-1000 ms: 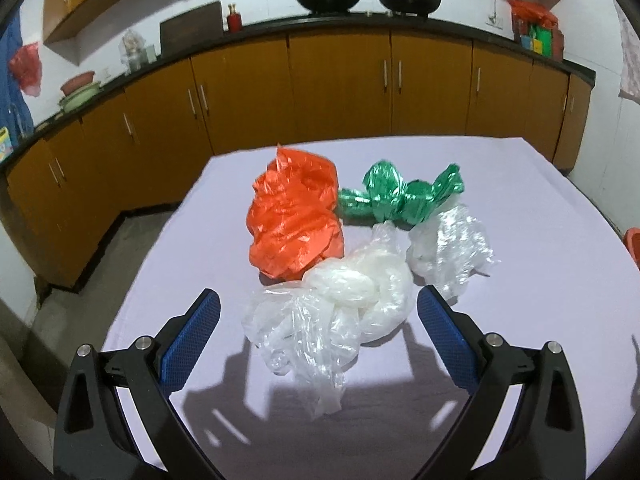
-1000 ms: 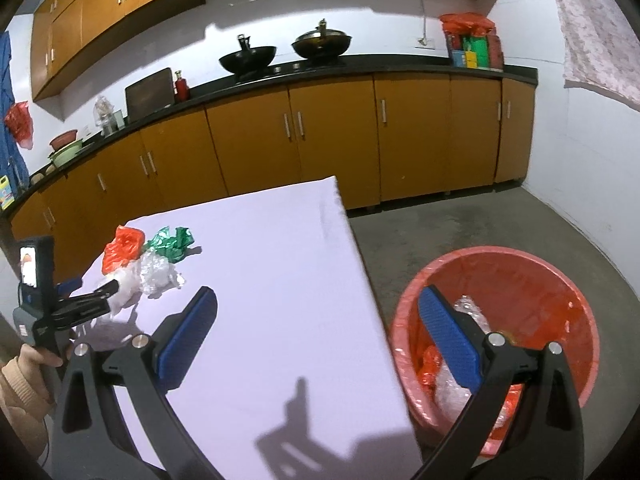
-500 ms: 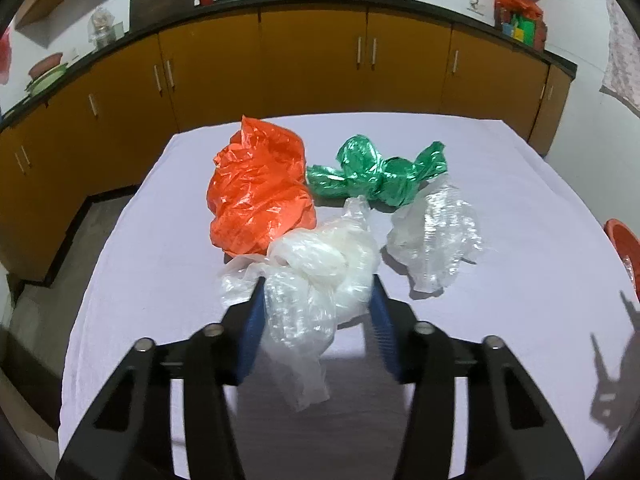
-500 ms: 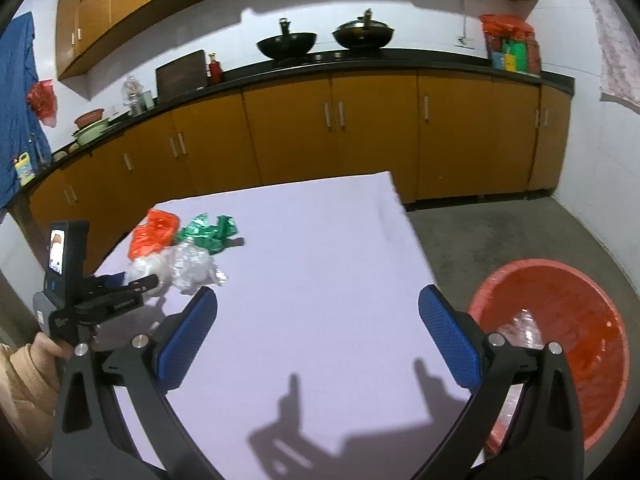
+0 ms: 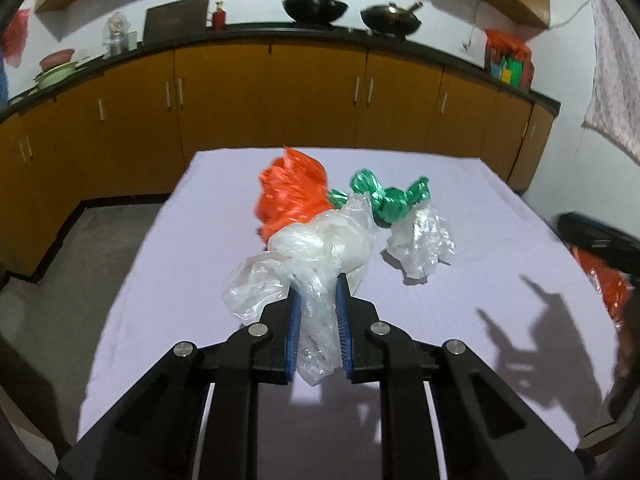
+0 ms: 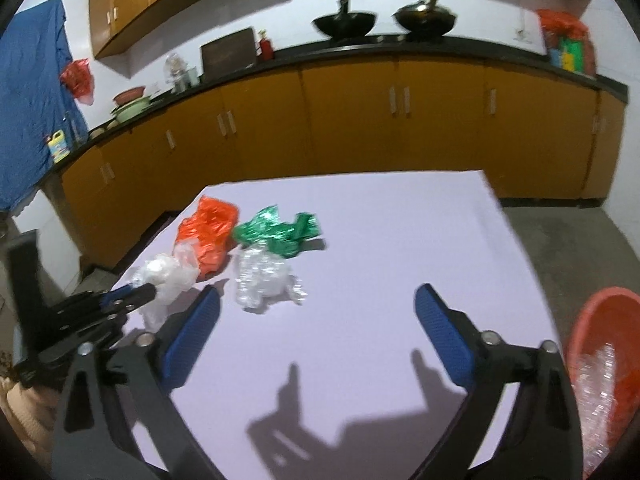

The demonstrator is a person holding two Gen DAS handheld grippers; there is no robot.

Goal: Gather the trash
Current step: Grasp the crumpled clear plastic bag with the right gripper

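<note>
A lilac-covered table point(image 5: 168, 280) stands before orange kitchen cabinets. In the left wrist view, the left gripper point(image 5: 318, 330) has just been closed on the whitish crumpled bag point(image 5: 316, 252), so the pickup is judged secured. In the right wrist view, the right gripper point(image 6: 316, 330) is held wide and empty, slightly narrowed, over the table near the crinkly clear wrap point(image 6: 262, 278); a red bin point(image 6: 600, 344) is seen at right
</note>
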